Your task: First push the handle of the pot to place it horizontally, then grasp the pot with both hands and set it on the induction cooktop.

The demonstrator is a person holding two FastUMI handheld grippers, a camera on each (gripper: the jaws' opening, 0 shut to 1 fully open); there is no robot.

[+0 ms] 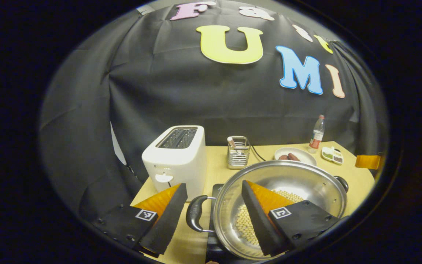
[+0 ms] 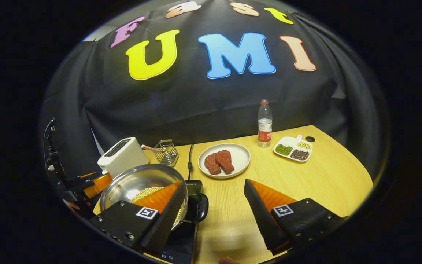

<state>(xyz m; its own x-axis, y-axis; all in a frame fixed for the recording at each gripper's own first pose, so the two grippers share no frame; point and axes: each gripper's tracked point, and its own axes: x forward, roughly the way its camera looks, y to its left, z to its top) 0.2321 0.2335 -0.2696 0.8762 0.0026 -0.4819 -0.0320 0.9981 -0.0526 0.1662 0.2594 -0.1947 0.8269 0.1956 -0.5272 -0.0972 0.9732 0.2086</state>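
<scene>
Left to right: white toaster (image 1: 176, 161) at the table's (image 2: 324, 176) left end, wire utensil holder (image 1: 239, 152) just beside it. Steel pot (image 1: 299, 183) with pale beans (image 1: 245, 223) inside sits on the black induction cooktop (image 2: 183, 238), front-left of the table. Left gripper (image 1: 214, 212) jaws spread wide, straddling the pot's left loop handle (image 1: 195, 213) without touching it. Right gripper (image 2: 213, 214) jaws also released, straddling the pot's right handle (image 2: 198, 207); no contact visible. Further right: plate (image 2: 238, 159) with two meat pieces (image 2: 219, 161), then a water bottle (image 2: 265, 124), then a divided dish (image 2: 292, 148) of beans near the back edge.
</scene>
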